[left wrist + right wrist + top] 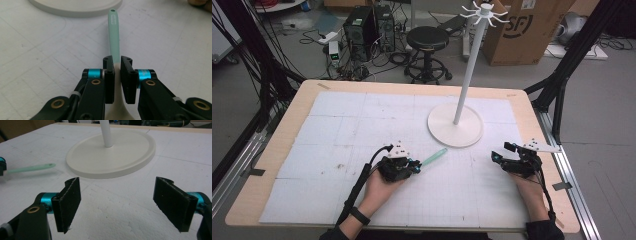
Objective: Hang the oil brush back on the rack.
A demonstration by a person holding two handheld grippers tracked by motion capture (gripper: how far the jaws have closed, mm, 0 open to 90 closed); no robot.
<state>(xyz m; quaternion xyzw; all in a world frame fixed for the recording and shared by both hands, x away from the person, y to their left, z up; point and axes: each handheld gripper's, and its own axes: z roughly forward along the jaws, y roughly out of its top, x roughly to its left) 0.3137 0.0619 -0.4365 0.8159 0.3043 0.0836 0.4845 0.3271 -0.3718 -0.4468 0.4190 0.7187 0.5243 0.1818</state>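
Left claw is clamped on a mint-green utensil handle; in the left gripper view both jaws press the handle where green meets a cream-white lower part, which widens below the jaws. The handle tip carries a small hole and points toward 1 o'clock in the high view, ending just short of the white round stand base. Whether the handle touches the surface cannot be told.

Right claw is spread wide with nothing between its jaws, confirmed in the right gripper view. It sits at 4 o'clock from the base, well apart from the left claw.

The white pole rises from the base to a hook crown. The surface carries a white gridded mat.
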